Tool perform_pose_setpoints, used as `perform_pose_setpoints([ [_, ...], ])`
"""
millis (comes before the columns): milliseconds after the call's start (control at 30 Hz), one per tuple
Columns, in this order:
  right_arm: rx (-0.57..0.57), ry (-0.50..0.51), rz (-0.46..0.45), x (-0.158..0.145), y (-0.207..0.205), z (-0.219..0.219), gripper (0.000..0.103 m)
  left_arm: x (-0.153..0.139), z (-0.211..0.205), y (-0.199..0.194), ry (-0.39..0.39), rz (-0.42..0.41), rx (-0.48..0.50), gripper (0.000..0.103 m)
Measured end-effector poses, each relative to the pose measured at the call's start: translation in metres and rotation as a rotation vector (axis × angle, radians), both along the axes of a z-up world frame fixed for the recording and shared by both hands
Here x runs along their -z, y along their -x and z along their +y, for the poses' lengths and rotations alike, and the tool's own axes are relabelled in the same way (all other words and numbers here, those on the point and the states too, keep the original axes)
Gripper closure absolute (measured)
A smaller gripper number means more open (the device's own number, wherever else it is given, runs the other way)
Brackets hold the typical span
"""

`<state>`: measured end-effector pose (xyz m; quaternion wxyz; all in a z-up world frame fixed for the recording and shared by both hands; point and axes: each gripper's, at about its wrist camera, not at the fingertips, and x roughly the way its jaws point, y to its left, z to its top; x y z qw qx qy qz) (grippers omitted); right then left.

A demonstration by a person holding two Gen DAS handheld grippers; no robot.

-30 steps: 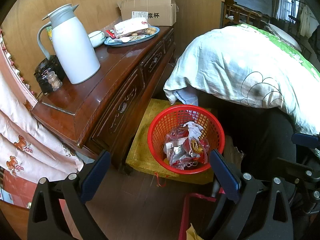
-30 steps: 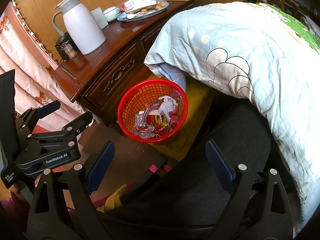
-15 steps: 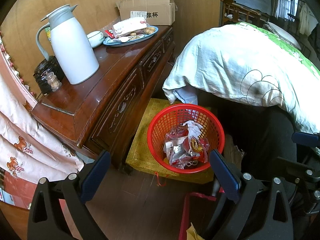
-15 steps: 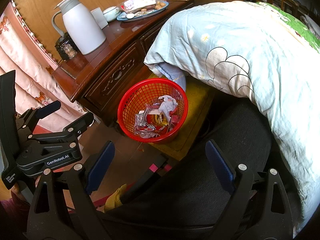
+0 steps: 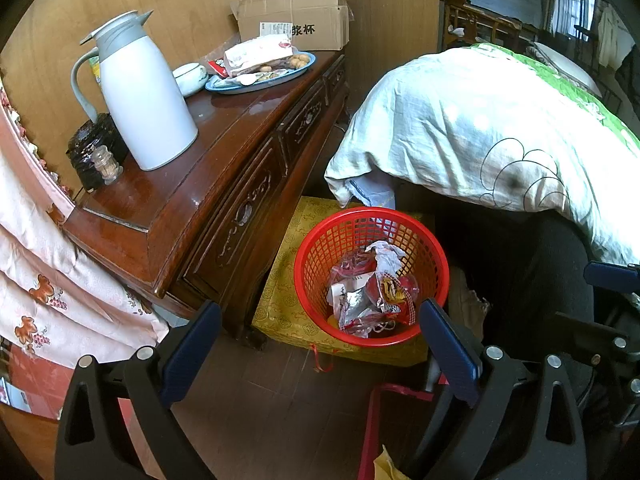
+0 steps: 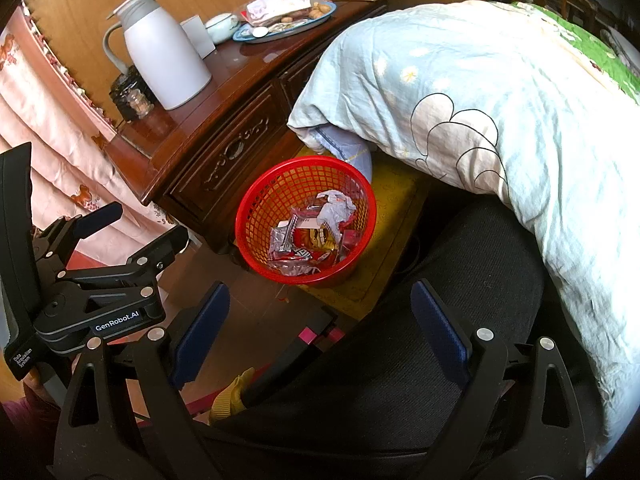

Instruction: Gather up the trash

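Both hand-held grippers, left (image 5: 320,344) and right (image 6: 320,326), jaws apart, nothing between. Trash (image 5: 370,290) lies in red basket (image 5: 308,256) on floor, right of desk (image 5: 224,136). Step seems between pickups; no loose trash visible. Next: find remaining piece, maybe on desk.

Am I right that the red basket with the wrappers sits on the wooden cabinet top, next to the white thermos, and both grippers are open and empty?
Not quite. The red basket sits low on a yellow cushion beside the cabinet, as the left wrist view shows. The white thermos stands on the cabinet top. Left gripper and right gripper are open, empty.
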<state>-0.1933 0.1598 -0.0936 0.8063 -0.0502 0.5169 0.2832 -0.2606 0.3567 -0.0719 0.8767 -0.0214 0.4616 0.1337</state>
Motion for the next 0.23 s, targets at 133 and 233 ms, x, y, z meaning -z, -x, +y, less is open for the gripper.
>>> perform_pose_setpoints([
  [133, 0.001, 0.000, 0.001, 0.0004, 0.0006, -0.0005, 0.014, 0.0001, -0.0026, 0.0007, -0.022, -0.009, -0.002, 0.006],
  [233, 0.002, -0.001, 0.001, 0.0013, 0.0035, -0.0004, 0.014, 0.0004, -0.0025, 0.0006, -0.017, -0.004, 0.004, 0.006],
])
